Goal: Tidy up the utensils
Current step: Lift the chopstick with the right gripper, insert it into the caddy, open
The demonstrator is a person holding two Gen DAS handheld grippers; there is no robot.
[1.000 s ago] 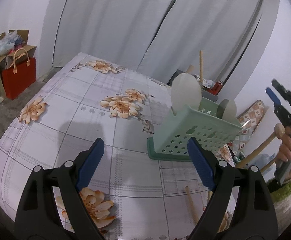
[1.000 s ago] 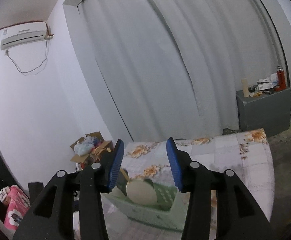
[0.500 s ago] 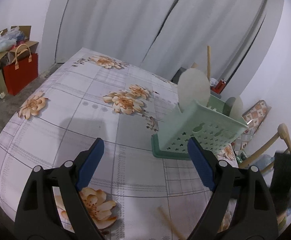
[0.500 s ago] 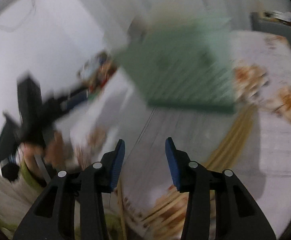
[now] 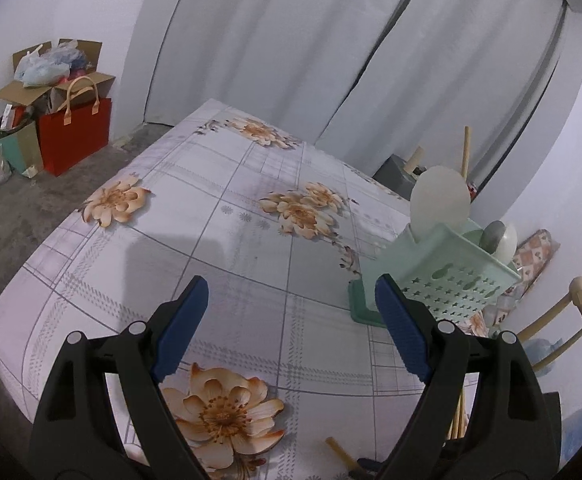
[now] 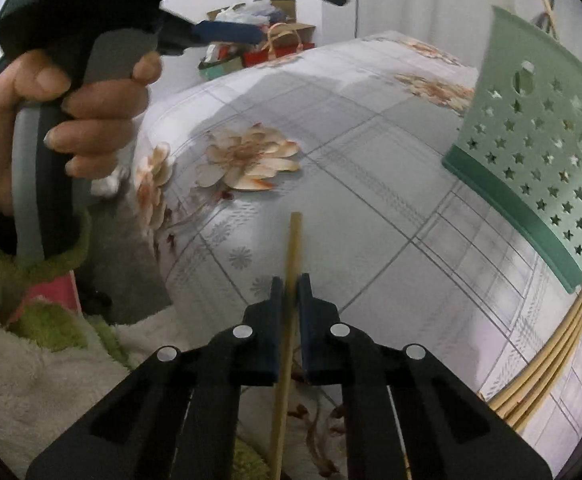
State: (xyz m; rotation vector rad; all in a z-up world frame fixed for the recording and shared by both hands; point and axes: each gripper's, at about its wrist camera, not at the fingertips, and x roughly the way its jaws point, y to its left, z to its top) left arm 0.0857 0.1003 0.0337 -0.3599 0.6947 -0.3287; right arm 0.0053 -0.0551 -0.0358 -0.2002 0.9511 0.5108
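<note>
**A room in a home**

This is a domestic room. Long white curtains (image 5: pixel 291 52) cover the back wall. A flower-patterned tablecloth (image 5: pixel 219 240) covers the table. In the corner, a red shopping bag (image 5: pixel 76 134) stands beside an open cardboard box (image 5: pixel 57 76) full of plastic bags.

Floral tablecloth (image 5: pixel 219 264) bare ahead and left, green basket (image 5: pixel 451 276) blocking right, chopsticks (image 6: pixel 539 372) apparently beside it

Dim, cool light; sharp frames, soft shadows, fisheye-bent edges.
</note>
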